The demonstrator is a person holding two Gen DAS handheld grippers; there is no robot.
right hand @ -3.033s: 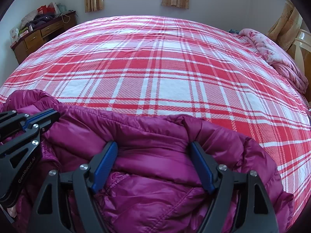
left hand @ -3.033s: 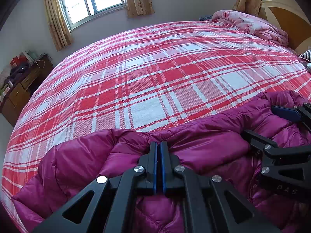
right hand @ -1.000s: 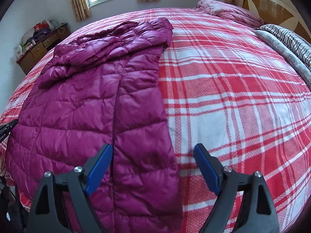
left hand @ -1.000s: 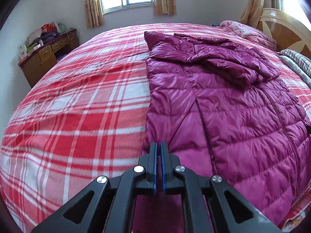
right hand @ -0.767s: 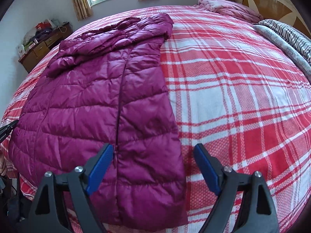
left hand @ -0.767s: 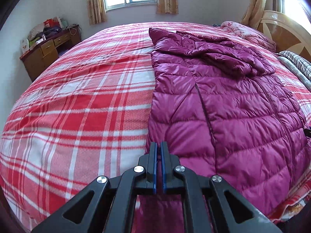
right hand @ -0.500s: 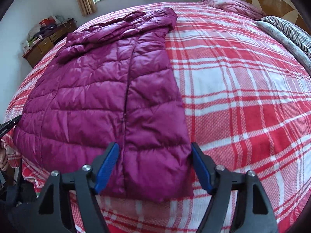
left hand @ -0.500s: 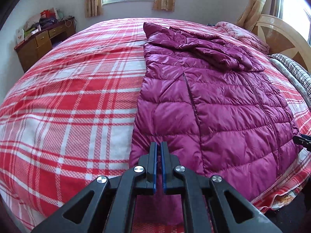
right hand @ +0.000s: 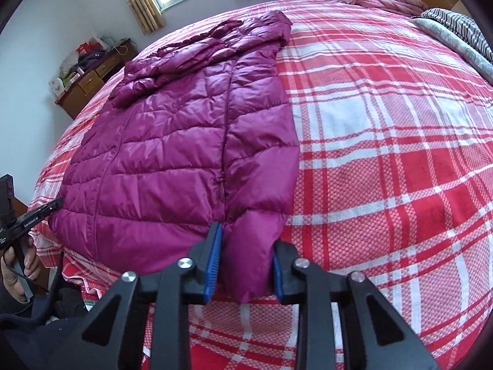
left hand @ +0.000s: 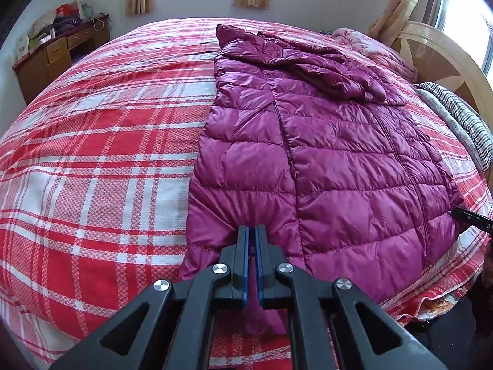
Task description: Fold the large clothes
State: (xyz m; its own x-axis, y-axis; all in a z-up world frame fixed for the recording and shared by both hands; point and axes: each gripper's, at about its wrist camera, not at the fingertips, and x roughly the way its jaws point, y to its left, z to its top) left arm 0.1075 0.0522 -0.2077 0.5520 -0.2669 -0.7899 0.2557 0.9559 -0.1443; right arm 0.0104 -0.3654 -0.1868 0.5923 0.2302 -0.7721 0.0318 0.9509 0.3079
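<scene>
Since earlier: jacket now spread flat on plaid bed, hem at near edge. Left gripper clamped on hem corner. Right gripper jaws just closing around other corner, pads seemingly touching. Risk: slick puffy fabric slipping, uneven fold.

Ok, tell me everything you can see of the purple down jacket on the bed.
The jacket is magenta, quilted in puffy horizontal bands, with a slightly shiny shell. It lies spread lengthwise on the red plaid bedspread, its hem at the bed's near edge and its far end rumpled. A long seam or zip runs down it. The left gripper is shut on one hem corner; the right gripper has just been closing around the other corner, which bulges between its jaws.
</scene>
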